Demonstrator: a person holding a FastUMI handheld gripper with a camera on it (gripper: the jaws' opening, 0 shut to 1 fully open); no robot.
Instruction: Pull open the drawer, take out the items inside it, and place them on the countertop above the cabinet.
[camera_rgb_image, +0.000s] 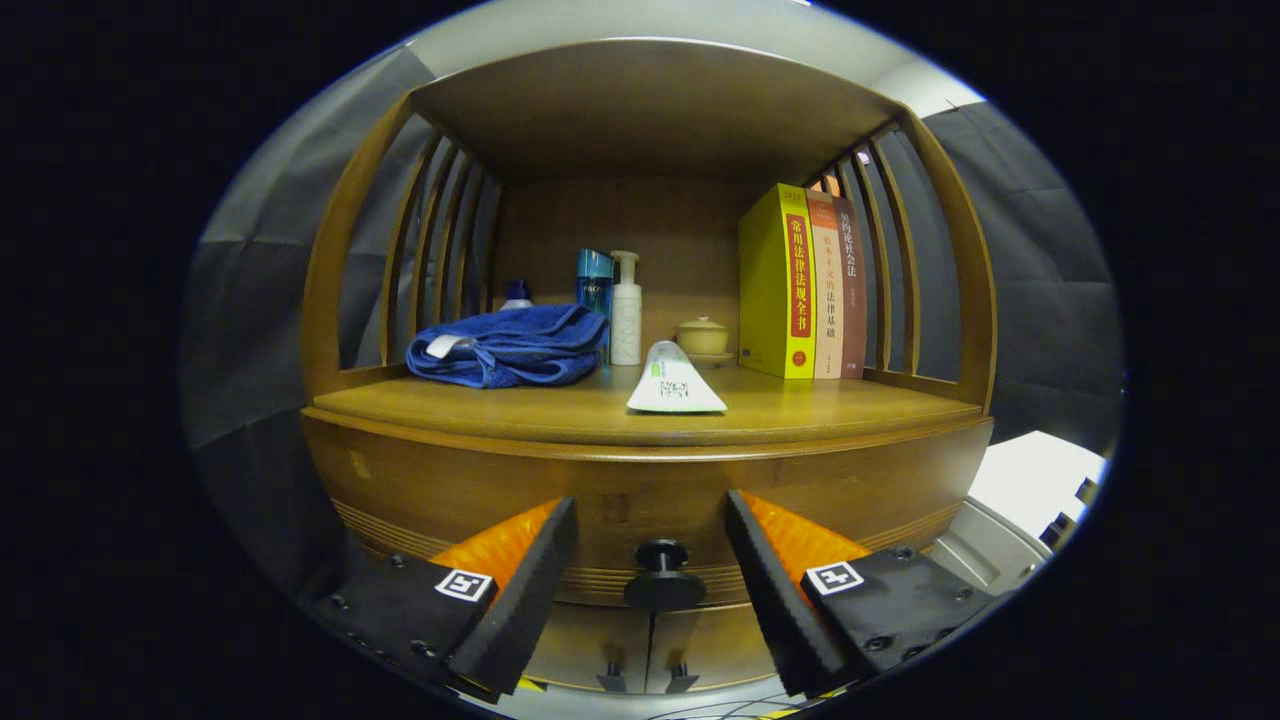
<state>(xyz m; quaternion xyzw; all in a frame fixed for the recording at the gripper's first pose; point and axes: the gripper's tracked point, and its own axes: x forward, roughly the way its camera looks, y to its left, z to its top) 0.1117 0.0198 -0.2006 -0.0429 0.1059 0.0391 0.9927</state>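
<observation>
Your gripper (650, 520) stands wide open, its two ribbed, wedge-shaped fingers spread to either side of the drawer knob (660, 575), touching nothing. Each finger's mount carries a small square black-and-white marker.

The knob is a dark, round mushroom shape and sits between your fingertips, just ahead of them, on the drawer front (640, 500). That front is smooth, varnished brown wood, curved outward, with fine grooved bands running along its lower part. The drawer is shut, so what lies inside cannot be seen. Below it two cabinet doors meet at a seam with small dark pulls.

Above the drawer the countertop (850, 405) is the same glossy wood with a rounded edge, framed by curved wooden slats on both sides and a wooden shelf overhead. On it lies a flattened white tube (675, 385) with a printed code patch, its flat end towards you. To its left a soft, blue terry towel (510, 345) is folded, a white tag showing. Behind stand a blue bottle (594, 280), a white pump bottle (626, 310) and a small lidded cream ceramic jar (703, 338). To the right three books (805, 285) stand upright, the nearest yellow with a red spine panel; the spines carry Chinese characters.
</observation>
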